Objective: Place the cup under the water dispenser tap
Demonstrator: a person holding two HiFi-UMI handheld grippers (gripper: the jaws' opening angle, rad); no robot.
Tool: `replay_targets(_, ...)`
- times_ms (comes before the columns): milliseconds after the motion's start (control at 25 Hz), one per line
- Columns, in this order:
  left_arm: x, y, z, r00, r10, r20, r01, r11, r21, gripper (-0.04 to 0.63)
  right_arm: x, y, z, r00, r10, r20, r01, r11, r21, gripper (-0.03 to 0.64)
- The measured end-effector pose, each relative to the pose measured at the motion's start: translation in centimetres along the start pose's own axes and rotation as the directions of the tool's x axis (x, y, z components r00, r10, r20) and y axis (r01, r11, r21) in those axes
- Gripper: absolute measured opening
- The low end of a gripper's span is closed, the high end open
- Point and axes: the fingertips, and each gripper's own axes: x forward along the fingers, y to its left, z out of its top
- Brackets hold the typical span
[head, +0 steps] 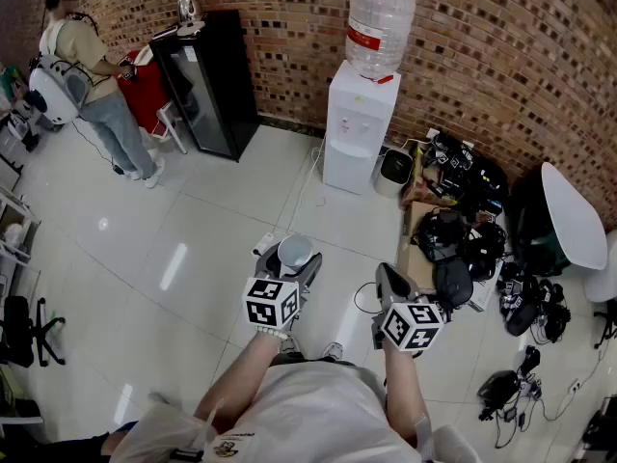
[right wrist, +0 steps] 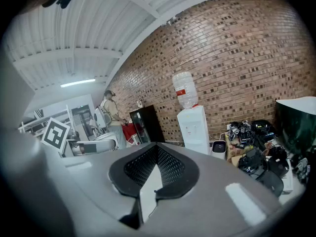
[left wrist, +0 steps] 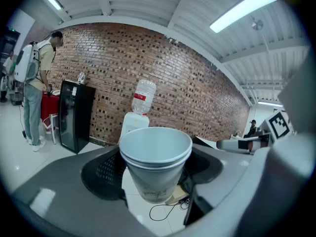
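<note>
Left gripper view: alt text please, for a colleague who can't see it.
A white paper cup is held upright between the jaws, centre frame. Beyond it a water dispenser stands against a brick wall, with a black cabinet and a person at far left.

The cup (left wrist: 155, 167) is plain white, the water dispenser (head: 355, 133) white, its clear bottle (head: 380, 22) banded by a red label, the wall (head: 501, 56) red-brown brick with pale mortar lines, the cabinet (head: 210, 85) glossy black, the floor (head: 145, 239) white tile crossed by thin grey joints.
</note>
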Motion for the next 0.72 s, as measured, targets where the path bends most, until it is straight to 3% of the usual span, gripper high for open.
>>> replay_targets(480,2.3,-3.8,-1.6,0.999,0.053,0.003,-0.053,0.999,0.004,0.362,-2.2,-5.2,-1.3,0.999,0.038,-0.032,-0.038,0.999,0.018,0.000)
replay_targets(720,3.9,-3.3,-2.1,0.998,0.070,-0.007,-0.070,0.998,0.000,0.362,-0.5,-6.4,-1.2,0.997,0.069,-0.039,-0.069,0.997,0.020,0.000)
